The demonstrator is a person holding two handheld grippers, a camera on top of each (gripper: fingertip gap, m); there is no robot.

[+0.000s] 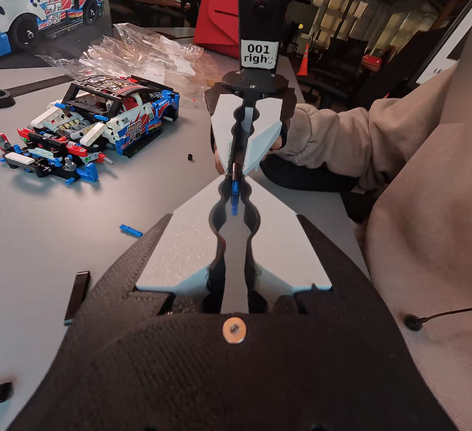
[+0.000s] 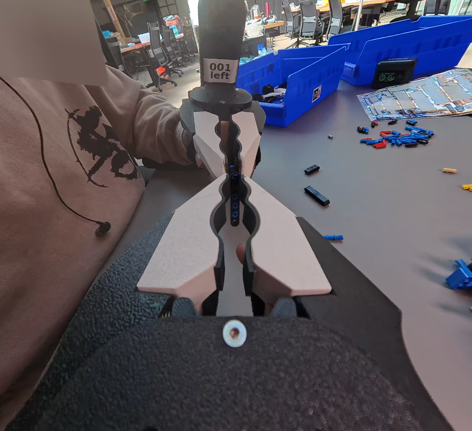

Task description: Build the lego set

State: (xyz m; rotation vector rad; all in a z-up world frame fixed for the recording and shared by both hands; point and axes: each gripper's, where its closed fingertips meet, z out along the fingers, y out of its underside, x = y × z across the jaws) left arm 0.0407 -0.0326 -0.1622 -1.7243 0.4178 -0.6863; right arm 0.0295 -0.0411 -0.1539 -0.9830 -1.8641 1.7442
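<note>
Grey worktop (image 1: 76,227) lies under both of my tongs, with a big workshop hall behind it.

My left tongs (image 1: 233,183) are clenched on a blue pin (image 1: 234,196), which lies along the gap between the two tips. My right tongs (image 2: 234,178) are clenched on a black beam (image 2: 234,204) with a row of holes, blue showing inside them. The two pairs of tongs meet tip to tip above the worktop, and the pin touches the end of the beam.

In the left wrist view, a loose blue pin (image 1: 130,230) lies at 9 o'clock from my left tongs, and a small black bush (image 1: 190,157) at 11 o'clock. Farther out at 10 o'clock stands the half-built lego car (image 1: 102,122), with clear plastic bags (image 1: 143,53) behind it.

In the right wrist view, two black pieces (image 2: 316,196) lie at 3 o'clock from my right tongs. A pile of small pins (image 2: 398,138) lies at 2 o'clock, near the instruction sheet (image 2: 419,94) and the blue bins (image 2: 306,81).
</note>
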